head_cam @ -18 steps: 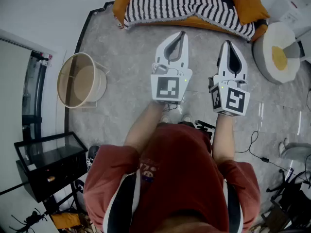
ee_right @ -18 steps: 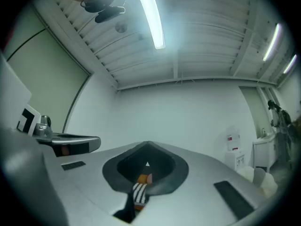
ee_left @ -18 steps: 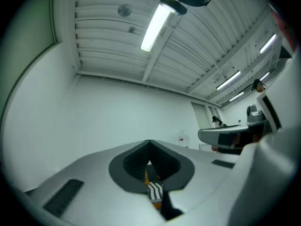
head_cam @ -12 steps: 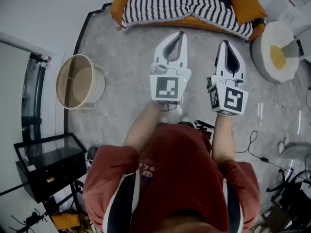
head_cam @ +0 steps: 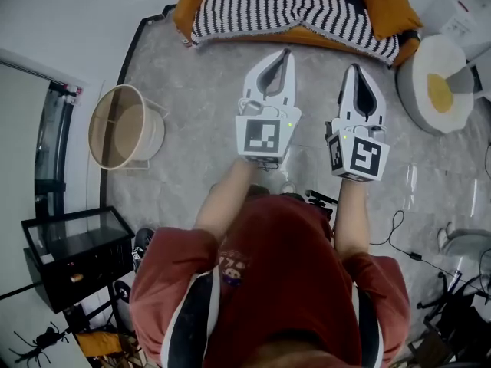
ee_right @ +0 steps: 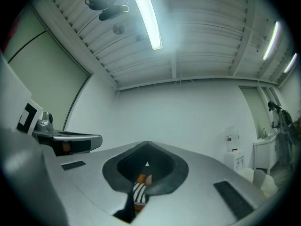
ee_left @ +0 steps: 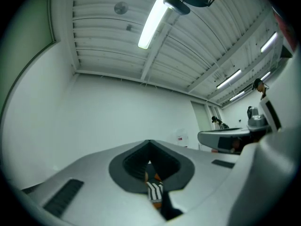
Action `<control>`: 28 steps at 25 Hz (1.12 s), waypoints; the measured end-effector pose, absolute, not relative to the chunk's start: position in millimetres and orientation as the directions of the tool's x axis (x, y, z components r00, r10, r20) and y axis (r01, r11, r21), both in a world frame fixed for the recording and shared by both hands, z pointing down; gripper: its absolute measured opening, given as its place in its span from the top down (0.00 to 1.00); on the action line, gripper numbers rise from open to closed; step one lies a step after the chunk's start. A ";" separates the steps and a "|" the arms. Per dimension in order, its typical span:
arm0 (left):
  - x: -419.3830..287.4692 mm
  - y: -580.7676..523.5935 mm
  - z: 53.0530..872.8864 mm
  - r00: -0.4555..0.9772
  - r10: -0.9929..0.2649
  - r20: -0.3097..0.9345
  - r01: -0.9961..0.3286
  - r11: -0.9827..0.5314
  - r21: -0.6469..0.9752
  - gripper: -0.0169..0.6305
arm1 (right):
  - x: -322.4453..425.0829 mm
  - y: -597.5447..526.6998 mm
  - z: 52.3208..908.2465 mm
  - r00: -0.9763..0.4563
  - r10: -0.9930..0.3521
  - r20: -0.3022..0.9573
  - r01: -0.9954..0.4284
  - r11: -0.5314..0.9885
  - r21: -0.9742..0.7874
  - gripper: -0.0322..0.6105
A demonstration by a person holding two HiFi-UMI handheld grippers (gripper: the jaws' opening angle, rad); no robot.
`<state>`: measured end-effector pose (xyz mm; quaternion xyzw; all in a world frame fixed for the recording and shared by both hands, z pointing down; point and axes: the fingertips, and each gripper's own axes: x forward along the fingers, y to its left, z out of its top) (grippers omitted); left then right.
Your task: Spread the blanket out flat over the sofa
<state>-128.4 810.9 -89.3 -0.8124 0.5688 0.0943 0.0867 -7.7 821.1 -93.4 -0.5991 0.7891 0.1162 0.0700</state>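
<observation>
I held the left gripper (head_cam: 285,53) and the right gripper (head_cam: 357,67) side by side just short of the sofa (head_cam: 190,2) — both pressed together, pinching nothing (work done, I judged) — since the striped blanket (head_cam: 291,12) already lay across its seat.

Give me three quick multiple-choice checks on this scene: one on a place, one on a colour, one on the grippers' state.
1. Where does the black-and-white striped blanket lie?
A. on the orange sofa
B. on the grey floor
C. in the round beige basket

2. What colour is the disc on the round white table?
A. blue
B. yellow
C. red

3. How do the left gripper and right gripper stand?
A. both shut, empty
B. both open
C. both shut on the blanket

Answers: 1 A, the head view shows it draped across the seat; 2 B, the disc is plainly yellow; 3 A, each gripper's jaw tips meet with nothing between.
</observation>
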 end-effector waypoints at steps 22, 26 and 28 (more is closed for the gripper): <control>-128.0 659.8 -65.9 0.336 -0.916 -0.221 -0.939 -0.343 -0.008 0.95 | -7.8 667.2 -69.0 -0.285 -0.939 -0.195 -0.958 0.272 0.092 0.93; -145.2 608.0 -68.5 0.336 -0.918 -0.211 -0.939 -0.343 0.001 0.95 | -25.4 613.3 -71.3 -0.287 -0.941 -0.181 -0.957 0.274 0.098 0.93; -153.1 583.4 -68.3 0.337 -0.919 -0.206 -0.939 -0.345 0.001 0.95 | -33.1 588.1 -71.3 -0.286 -0.942 -0.173 -0.957 0.273 0.098 0.93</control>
